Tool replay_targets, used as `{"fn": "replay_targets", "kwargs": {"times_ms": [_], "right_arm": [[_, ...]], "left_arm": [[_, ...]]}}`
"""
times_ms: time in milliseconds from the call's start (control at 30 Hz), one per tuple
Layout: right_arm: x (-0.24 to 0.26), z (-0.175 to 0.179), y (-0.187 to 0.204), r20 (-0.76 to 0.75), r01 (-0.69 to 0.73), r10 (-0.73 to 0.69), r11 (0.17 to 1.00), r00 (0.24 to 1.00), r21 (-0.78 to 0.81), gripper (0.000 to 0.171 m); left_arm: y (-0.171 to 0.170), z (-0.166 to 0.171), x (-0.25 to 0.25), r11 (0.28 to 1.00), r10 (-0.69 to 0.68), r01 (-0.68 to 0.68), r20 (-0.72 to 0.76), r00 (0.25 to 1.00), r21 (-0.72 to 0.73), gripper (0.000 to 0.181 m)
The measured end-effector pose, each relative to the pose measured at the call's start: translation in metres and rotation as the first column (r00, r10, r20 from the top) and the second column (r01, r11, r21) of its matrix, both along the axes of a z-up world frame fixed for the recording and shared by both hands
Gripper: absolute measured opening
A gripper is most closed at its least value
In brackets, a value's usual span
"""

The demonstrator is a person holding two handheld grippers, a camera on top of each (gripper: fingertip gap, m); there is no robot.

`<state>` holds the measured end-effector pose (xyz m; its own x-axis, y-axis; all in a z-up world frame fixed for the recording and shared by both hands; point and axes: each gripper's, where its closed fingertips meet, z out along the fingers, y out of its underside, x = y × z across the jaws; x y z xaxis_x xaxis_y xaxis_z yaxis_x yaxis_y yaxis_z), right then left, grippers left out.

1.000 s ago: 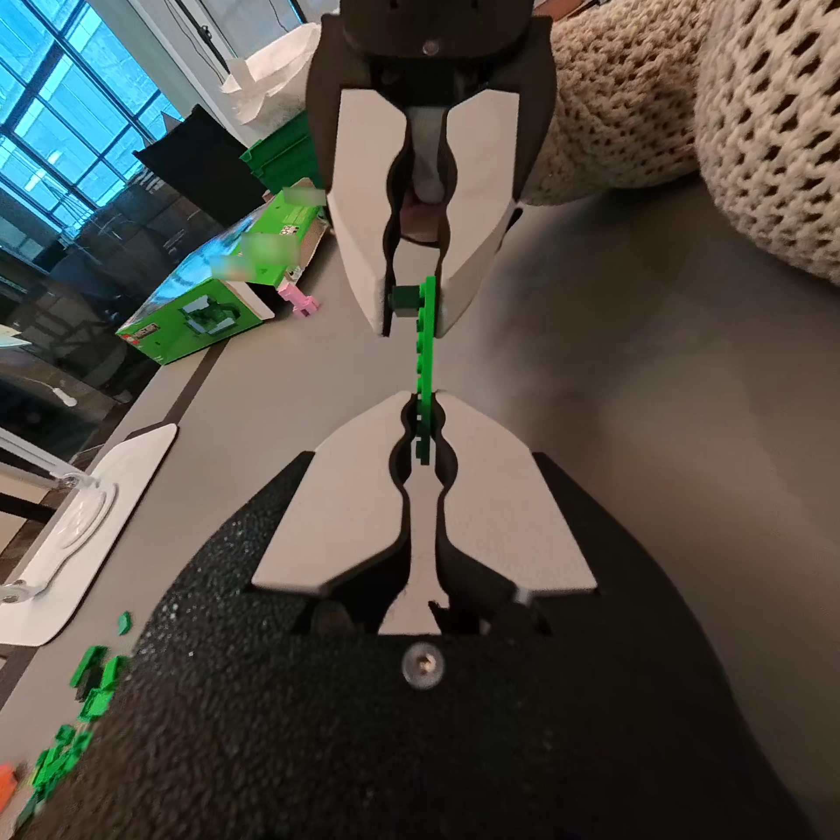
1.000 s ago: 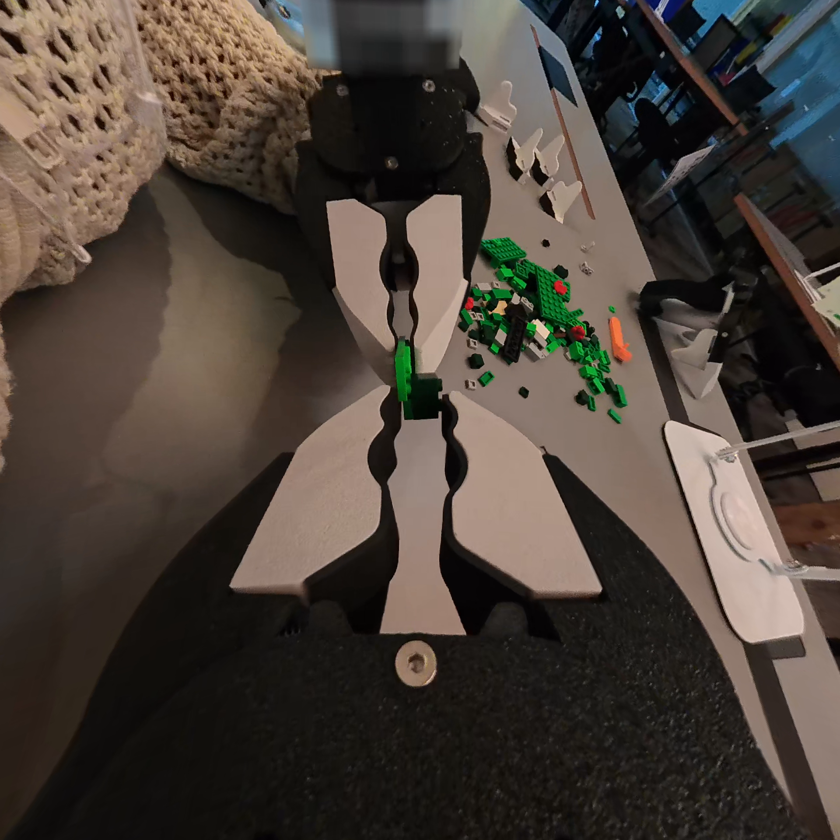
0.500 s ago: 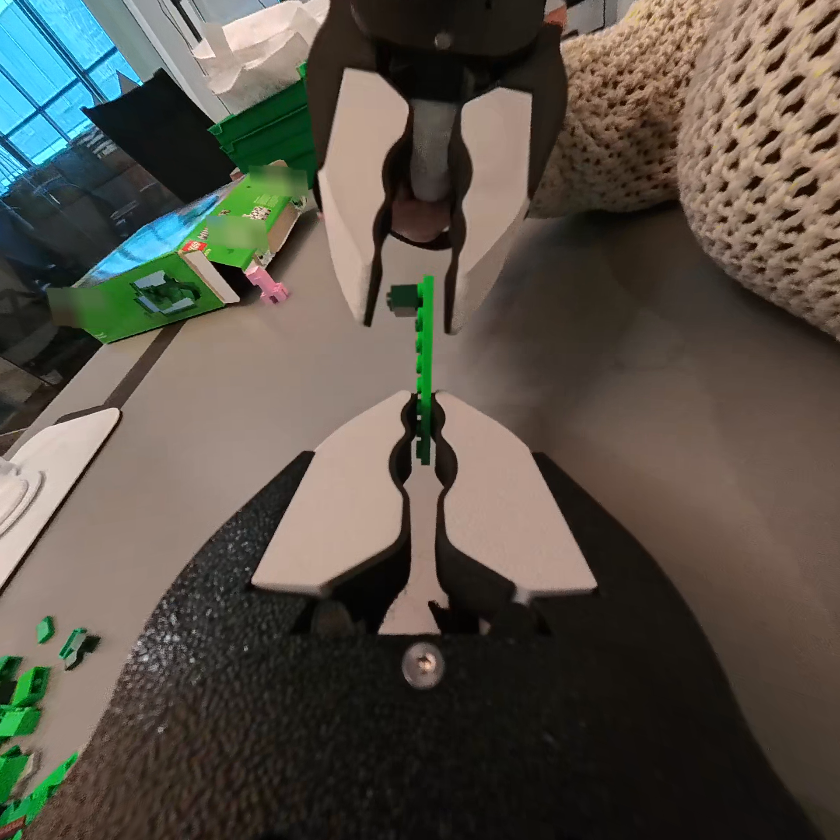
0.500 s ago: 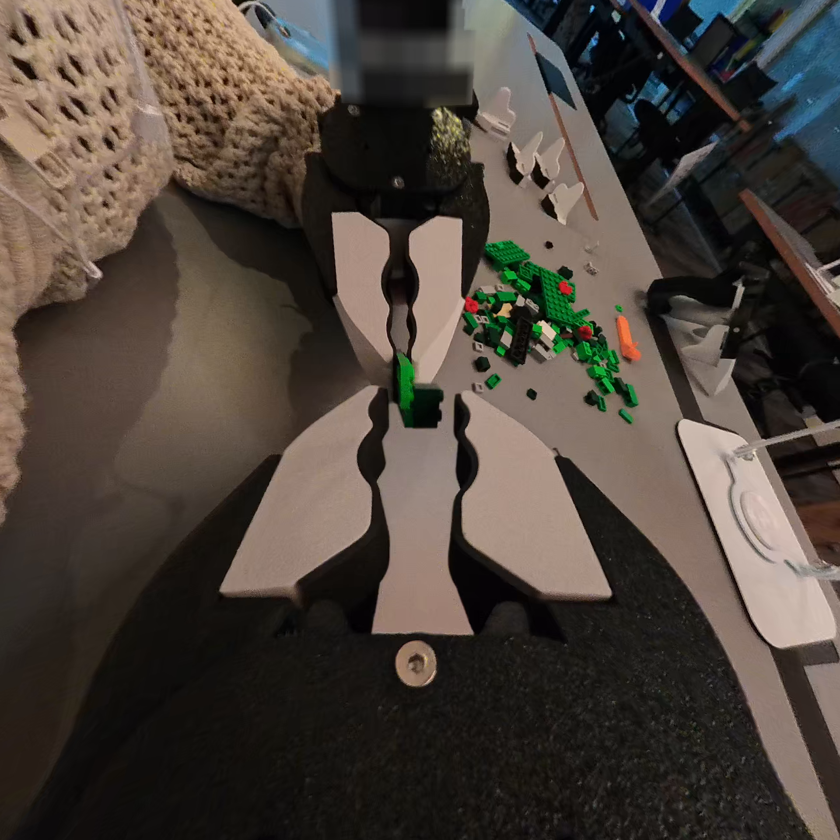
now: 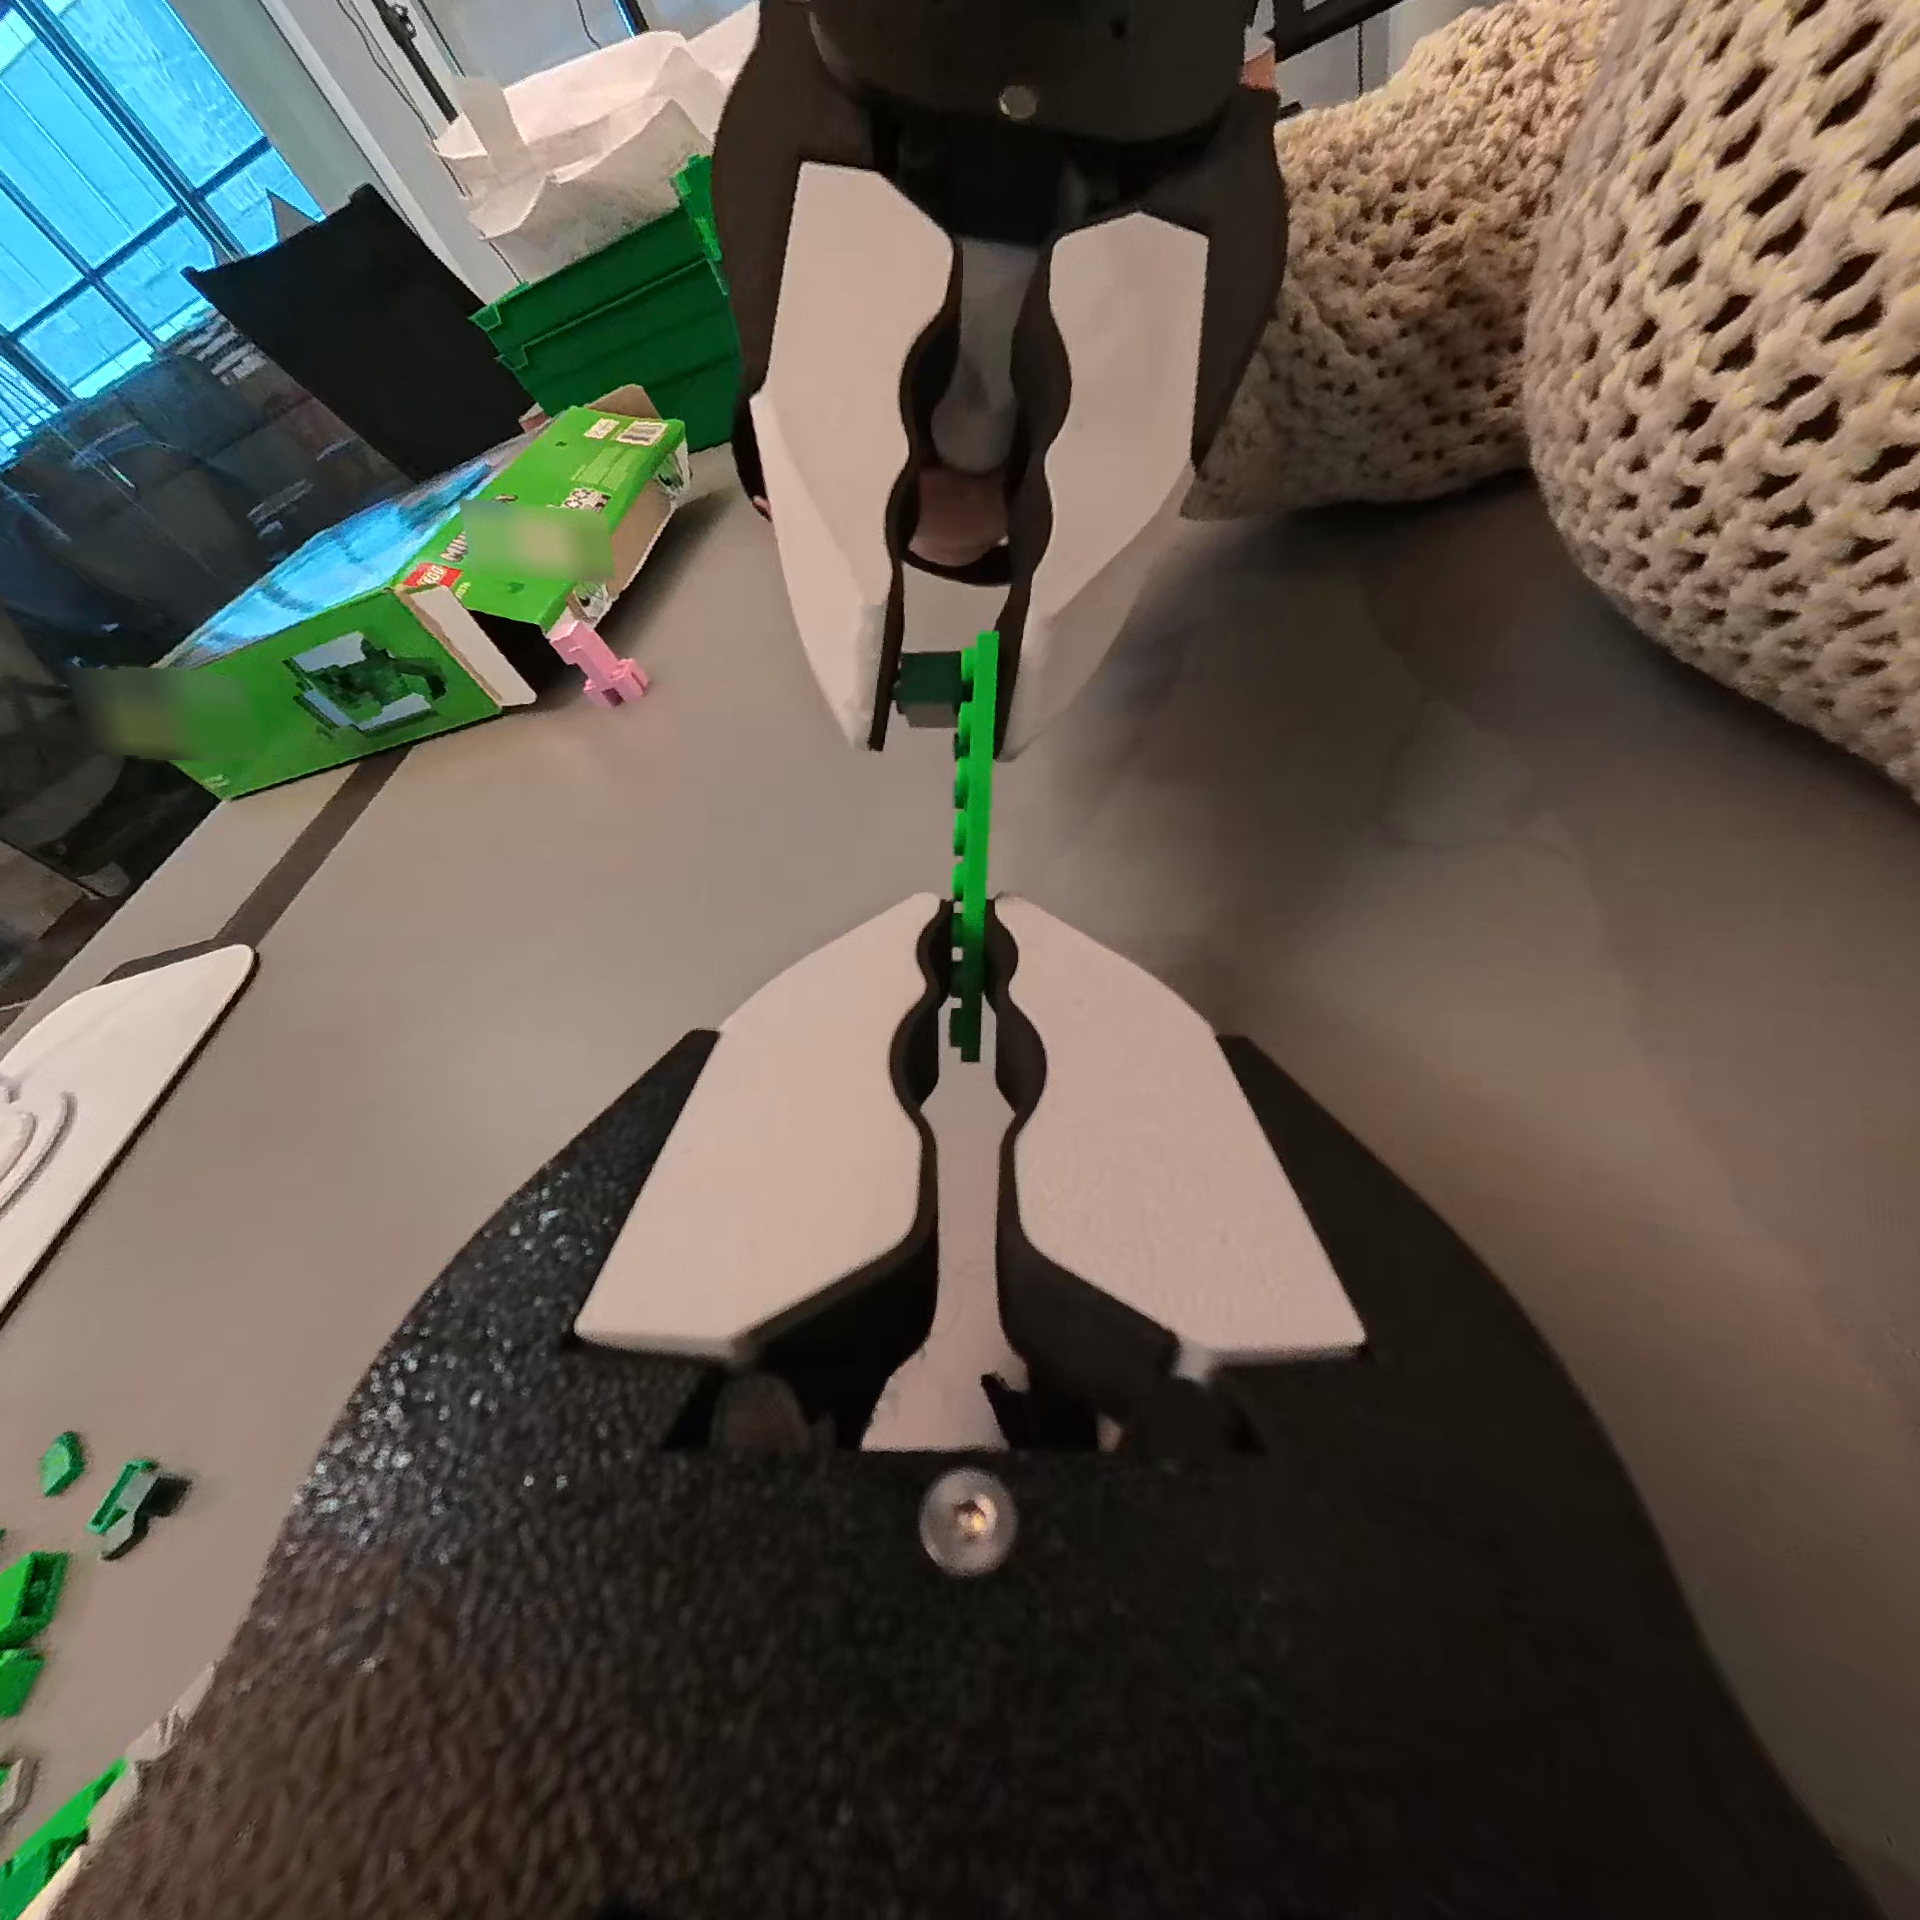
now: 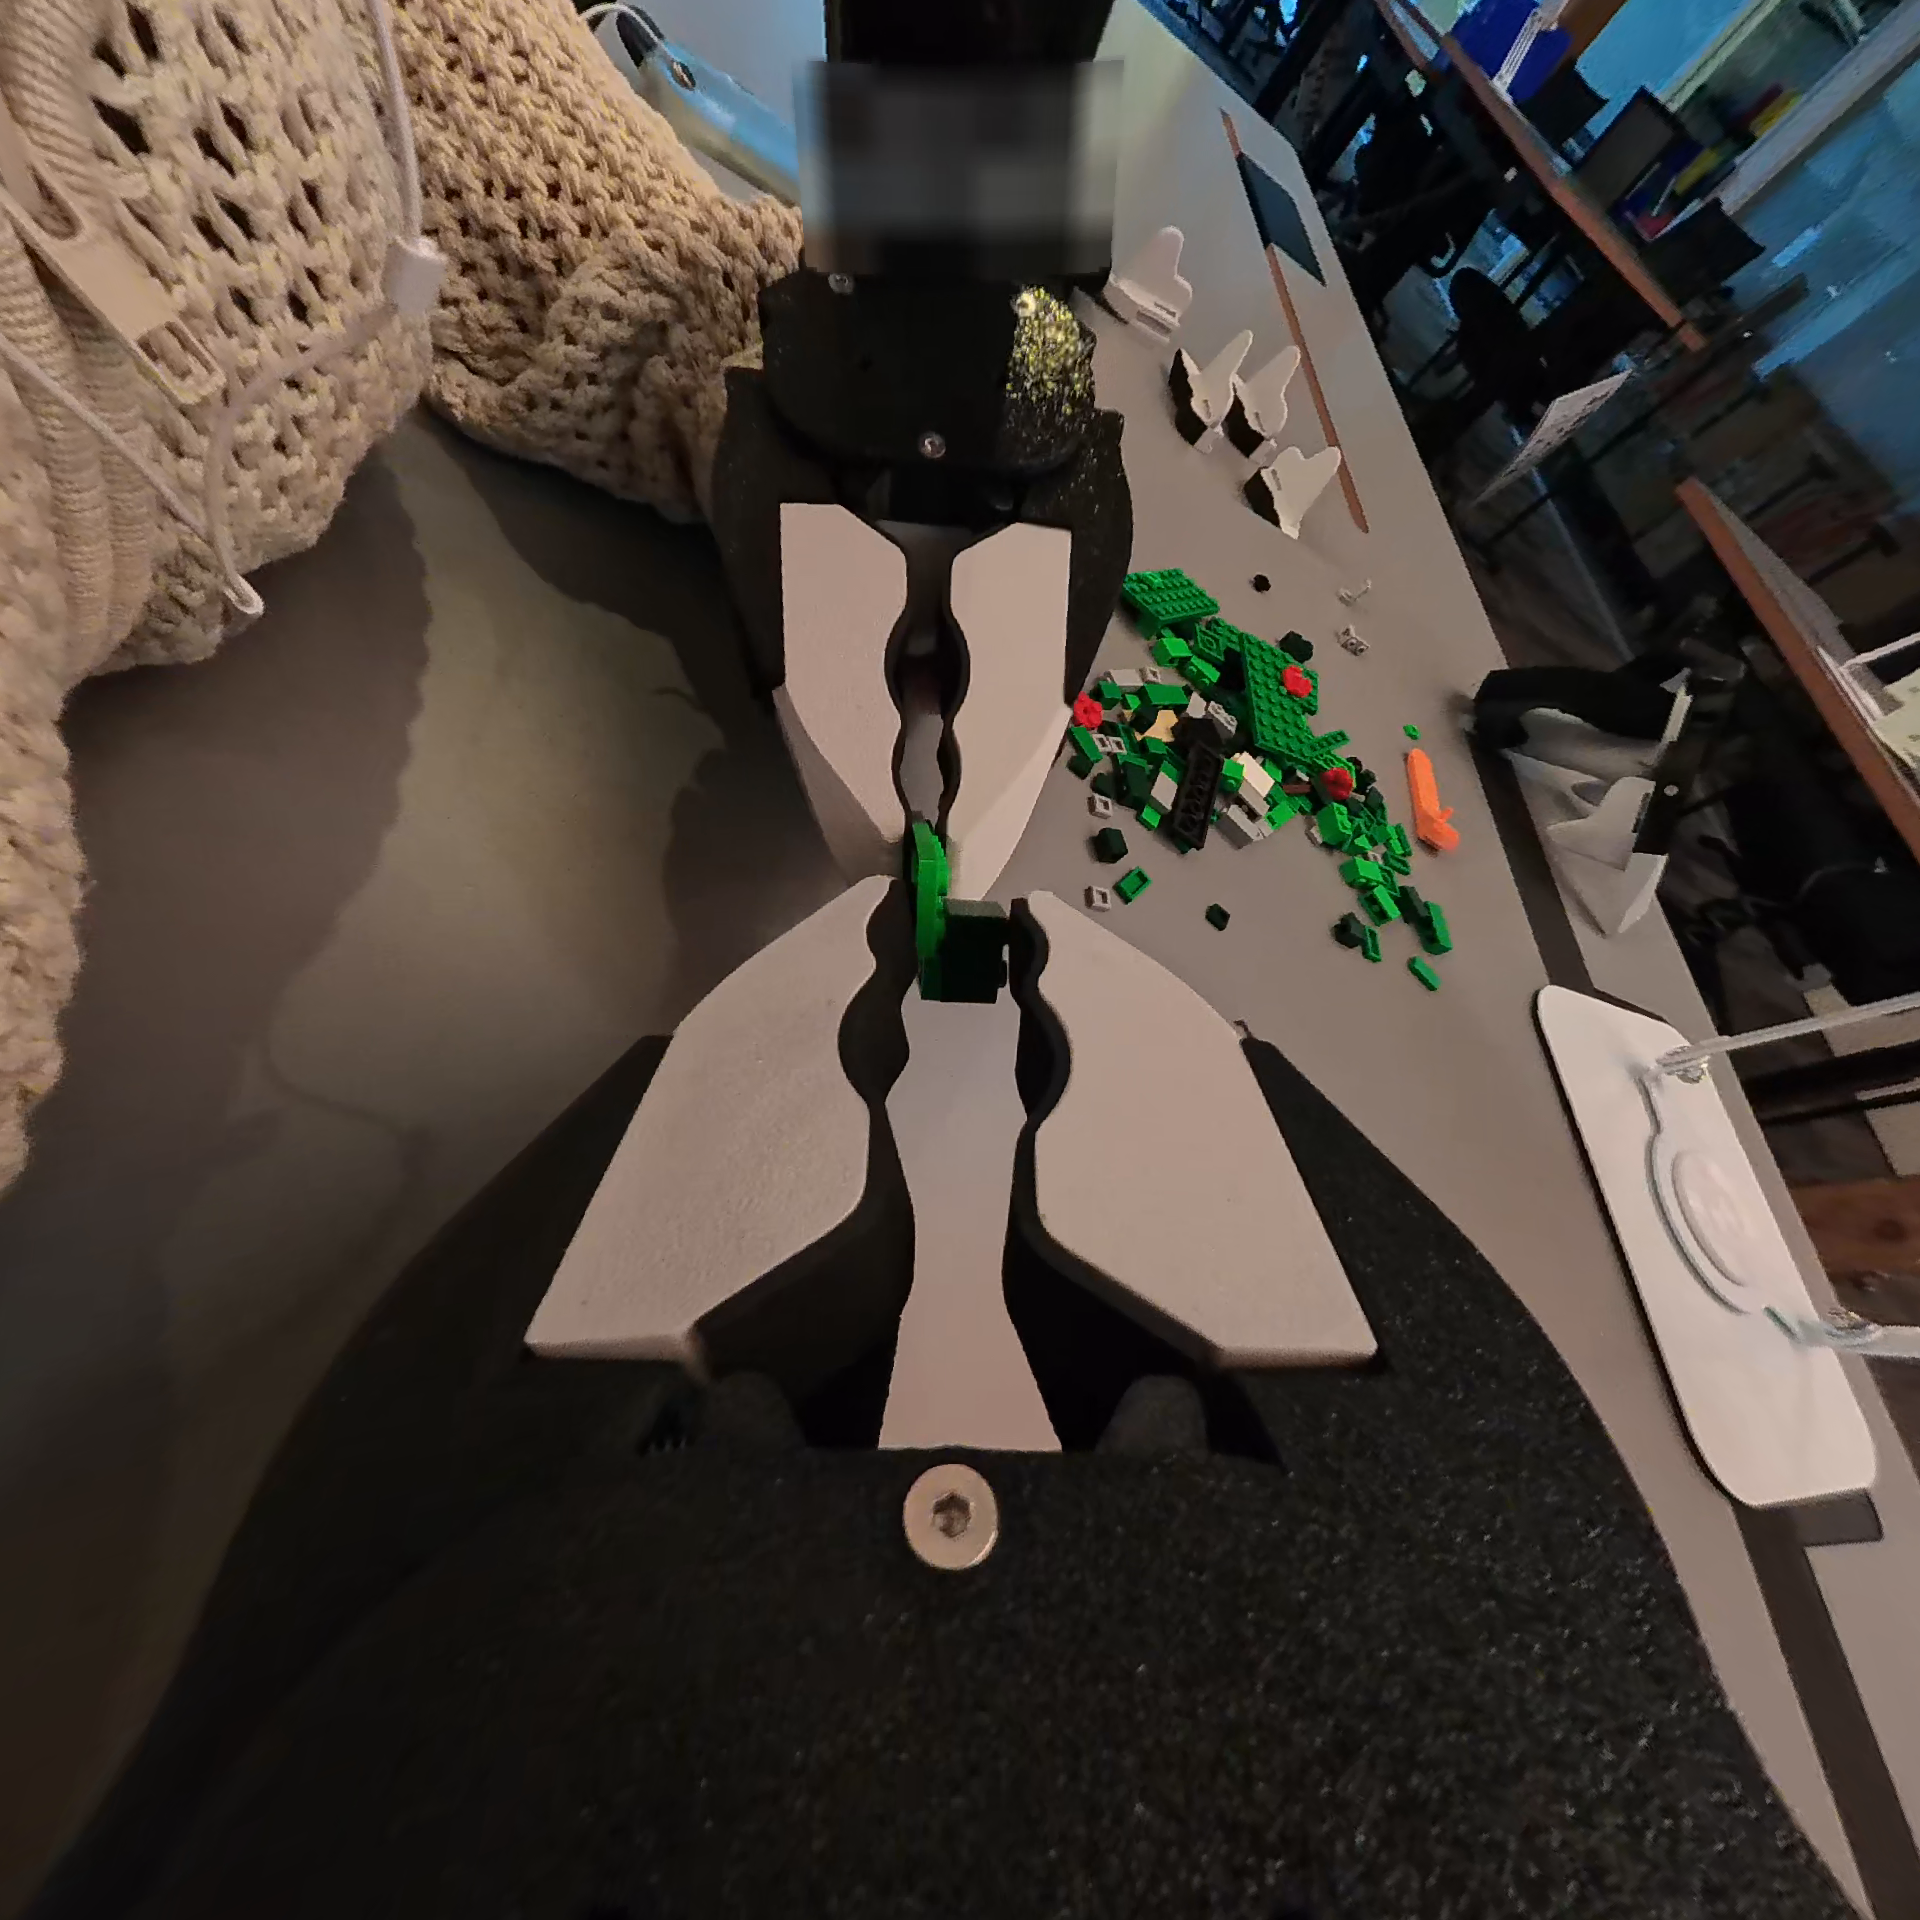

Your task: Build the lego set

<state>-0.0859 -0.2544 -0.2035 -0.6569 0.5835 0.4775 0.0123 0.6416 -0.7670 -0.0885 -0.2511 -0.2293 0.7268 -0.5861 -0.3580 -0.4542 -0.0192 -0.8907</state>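
bare grey table [image 6: 436, 935] lies between knit sleeves [image 6: 260, 312] and brick pile [image 6: 1247, 748].

Thin green plate [image 5: 971, 831] edge-on above table, dark green brick [image 5: 928, 688] on its far end

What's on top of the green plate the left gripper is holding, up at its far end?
A dark green brick sits on the studded face of the green plate, between the right gripper's open fingers. The left gripper clamps the plate's near end; whether the brick is fully seated is hidden.
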Motion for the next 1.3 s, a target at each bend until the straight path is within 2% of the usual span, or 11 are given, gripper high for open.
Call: {"fn": "replay_targets", "kwargs": {"times_ms": [433,567,733,1000,1300], "right_arm": [[-0.001,0.0,0.002,0.002,0.005,-0.005,0.998,1.0,-0.063,0.017],[0.0,0.003,0.001,-0.009,-0.006,0.005,0.997,1.0,-0.079,0.017],[0.003,0.003,-0.002,-0.03,-0.032,0.03,0.996,0.999,-0.081,0.017],[0.002,0.013,-0.008,-0.097,-0.021,0.009,0.993,0.995,-0.117,0.017],[0.001,0.015,-0.008,-0.099,-0.017,0.002,0.989,0.995,-0.15,0.016]], "left_arm": [[0.005,0.006,-0.005,0.996,0.062,-0.061,-0.009,0.998,0.07,0.024],[0.002,0.007,-0.001,0.996,0.038,-0.036,-0.029,0.999,0.081,0.004],[-0.002,0.005,0.003,1.0,-0.018,0.019,0.051,0.999,-0.005,0.004],[-0.006,0.014,0.003,0.997,-0.069,0.073,0.157,0.985,-0.023,0.004],[-0.007,0.014,0.004,0.995,-0.075,0.085,0.191,0.979,-0.047,0.004]]}}
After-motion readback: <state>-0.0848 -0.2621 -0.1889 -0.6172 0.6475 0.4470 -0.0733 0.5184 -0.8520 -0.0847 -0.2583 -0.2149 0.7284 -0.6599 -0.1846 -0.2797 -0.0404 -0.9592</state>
